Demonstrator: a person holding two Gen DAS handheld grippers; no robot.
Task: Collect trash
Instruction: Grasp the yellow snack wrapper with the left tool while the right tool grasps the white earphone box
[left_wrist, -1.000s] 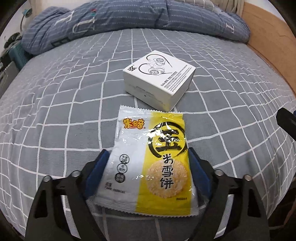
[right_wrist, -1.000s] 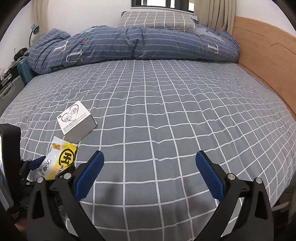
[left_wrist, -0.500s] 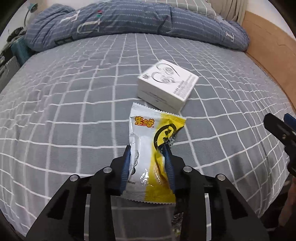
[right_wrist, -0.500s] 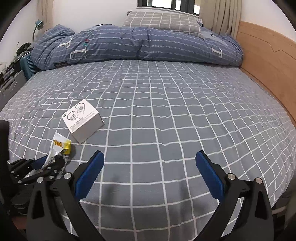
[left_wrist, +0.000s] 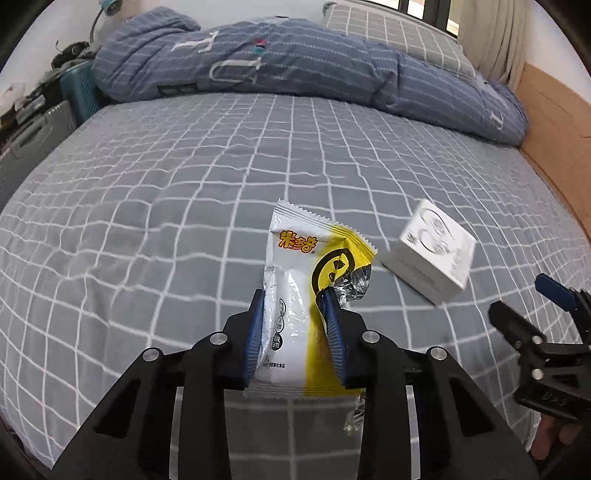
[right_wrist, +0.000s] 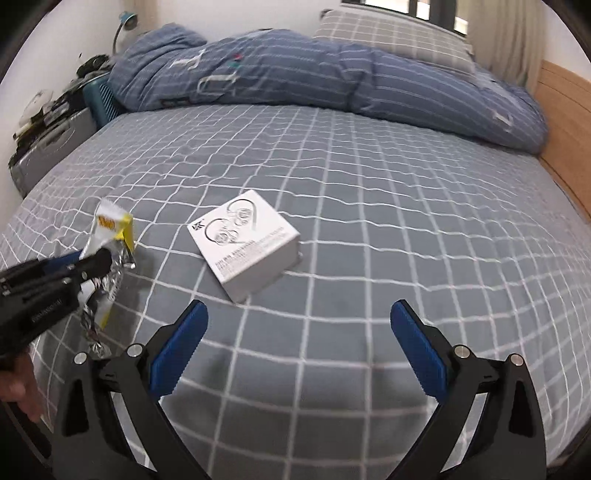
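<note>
Snack wrapper (left_wrist: 295, 295) crumpled, clamped between left gripper (left_wrist: 295, 314) fingers, lifted off bed (left_wrist: 184, 184); right gripper (right_wrist: 299, 332) fingers wide apart, empty, near white box (right_wrist: 247, 240).

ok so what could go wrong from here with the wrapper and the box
The snack wrapper is crumpled between the left hand-held gripper's pads, mostly sticking out beyond them; thin foil might slip free. The open right hand-held gripper faces the white box, which looks nearly as wide as its jaws, so it could get pushed instead of grasped.
</note>
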